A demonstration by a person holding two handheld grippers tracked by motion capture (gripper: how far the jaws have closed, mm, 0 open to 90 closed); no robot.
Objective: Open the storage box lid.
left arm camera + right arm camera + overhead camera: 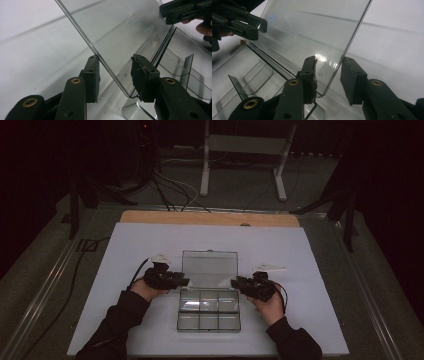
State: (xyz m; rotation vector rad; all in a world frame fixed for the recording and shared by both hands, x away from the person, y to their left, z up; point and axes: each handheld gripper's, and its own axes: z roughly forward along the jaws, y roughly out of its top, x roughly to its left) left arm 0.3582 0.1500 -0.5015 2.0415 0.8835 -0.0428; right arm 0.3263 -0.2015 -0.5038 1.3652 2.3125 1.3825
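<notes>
High view shows one clear plastic compartment box (209,314) lying near the front middle of the white-covered desk (300,250), its long axis running left to right. Six compartments can be counted in its base, in two rows of three. Its single clear hinged lid (209,268) stands raised at the far edge, open face toward the person.

Two black tools flank the lid. The left tool (186,282) sits at the lid's lower left corner, the right tool (233,282) at its lower right corner, each pointing inward.

Left gripper view has the lid's side edge (110,72) passing between parted jaws, neither pad pressing it. Right gripper view shows the same: the lid edge (337,67) lies in the gap, jaws partly open, nothing clamped.
</notes>
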